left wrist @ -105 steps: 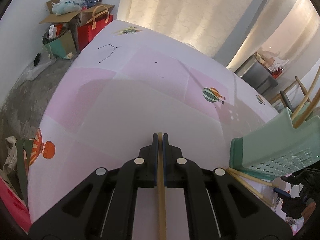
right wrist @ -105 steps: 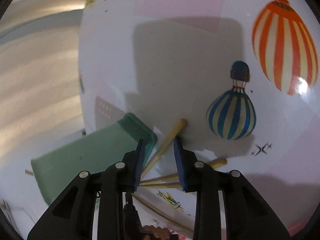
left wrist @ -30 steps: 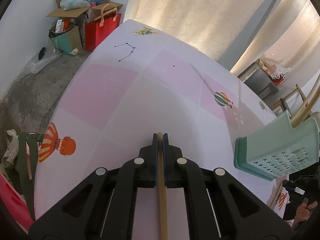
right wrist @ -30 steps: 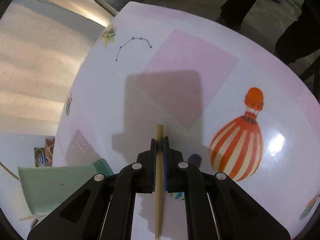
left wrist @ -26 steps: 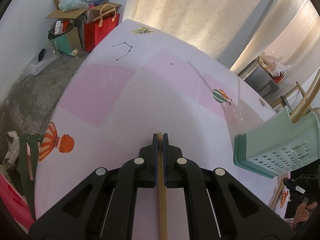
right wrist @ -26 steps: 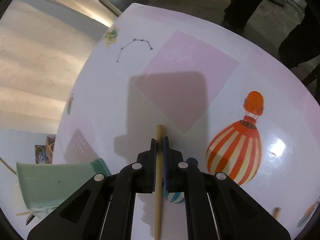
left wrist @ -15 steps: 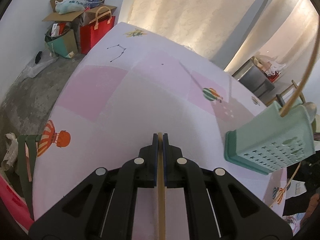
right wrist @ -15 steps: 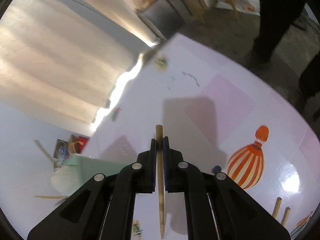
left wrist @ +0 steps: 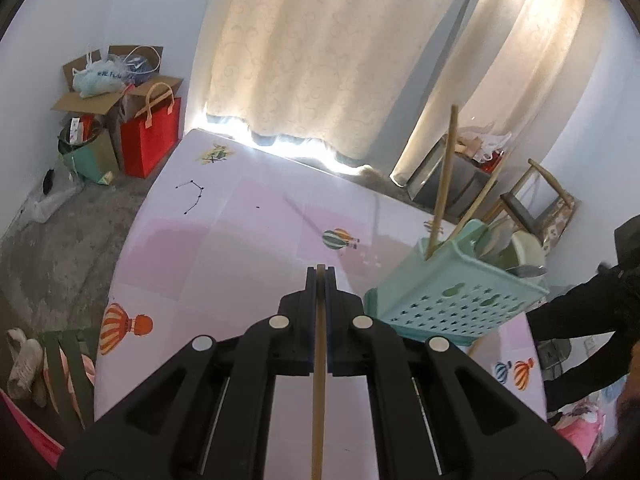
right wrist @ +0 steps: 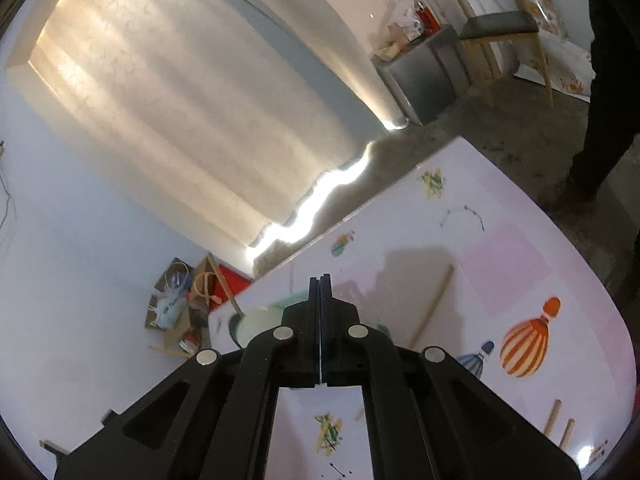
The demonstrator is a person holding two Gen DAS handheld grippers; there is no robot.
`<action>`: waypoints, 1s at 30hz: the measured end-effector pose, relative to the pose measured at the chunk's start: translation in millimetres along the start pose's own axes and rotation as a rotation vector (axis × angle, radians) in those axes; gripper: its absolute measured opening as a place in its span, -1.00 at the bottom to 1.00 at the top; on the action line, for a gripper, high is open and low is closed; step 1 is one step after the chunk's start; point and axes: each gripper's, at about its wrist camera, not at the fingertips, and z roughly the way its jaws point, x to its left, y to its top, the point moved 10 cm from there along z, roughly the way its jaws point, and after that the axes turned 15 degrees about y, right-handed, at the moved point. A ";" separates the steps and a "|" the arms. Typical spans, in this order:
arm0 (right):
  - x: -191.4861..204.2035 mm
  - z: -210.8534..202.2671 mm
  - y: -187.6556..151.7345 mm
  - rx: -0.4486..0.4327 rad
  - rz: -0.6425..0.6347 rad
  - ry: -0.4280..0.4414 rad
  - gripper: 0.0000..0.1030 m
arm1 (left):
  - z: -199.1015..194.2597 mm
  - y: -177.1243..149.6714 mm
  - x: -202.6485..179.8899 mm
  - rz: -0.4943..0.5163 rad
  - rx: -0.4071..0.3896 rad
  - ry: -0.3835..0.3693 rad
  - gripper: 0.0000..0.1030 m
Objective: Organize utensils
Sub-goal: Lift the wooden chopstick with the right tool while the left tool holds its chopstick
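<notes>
Left wrist view: the left gripper (left wrist: 320,270) is clamping down tight on a single wooden chopstick (left wrist: 318,380), pads pressing on both of its sides. The stick is lying along the gripper's own line, its long axis running straight out between the fingers, with the tip just peeking past them and the rest trailing back toward the hand. It is hanging in the air, near the green utensil basket (left wrist: 452,296) on its left side, and pointing past the basket rather than at its mouth.

The basket is tilting on the balloon-print table (left wrist: 224,248), and a standing chopstick (left wrist: 442,184) is already leaning up out of it beside some spoons.

The right gripper (right wrist: 320,280) is sitting fully shut with nothing between its jaws, looking over the top of the basket.

I'd judge the chopstick to be light, stiff and a bit slick, so it is likely to swivel in a pinch. The grip near one end is probably suiting it, since that leaves the long free part to be dropped end-first into the basket's opening.

Two loose chopsticks (right wrist: 554,416) are lying on the table well apart from the basket, and they look like the next ones needing collection.
</notes>
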 end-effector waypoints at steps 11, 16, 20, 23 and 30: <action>-164.9 76.4 -49.8 0.179 0.319 -0.340 -0.91 | 8.7 -10.1 -4.2 0.016 0.025 0.014 -0.96; -163.4 102.0 -32.6 0.198 0.192 -0.430 -0.31 | 7.2 -10.5 -5.8 0.050 0.011 0.027 -0.96; -174.1 124.6 -28.3 0.226 0.183 -0.498 -0.22 | 6.0 -8.4 -4.9 0.062 -0.008 0.042 -0.96; -173.5 137.3 -29.3 0.297 0.089 -0.616 -0.25 | 6.9 -8.4 -3.9 0.066 -0.016 0.050 -0.96; -162.2 155.4 -34.7 0.300 0.003 -0.717 -0.87 | 18.4 -14.4 4.2 0.020 0.031 0.047 -0.96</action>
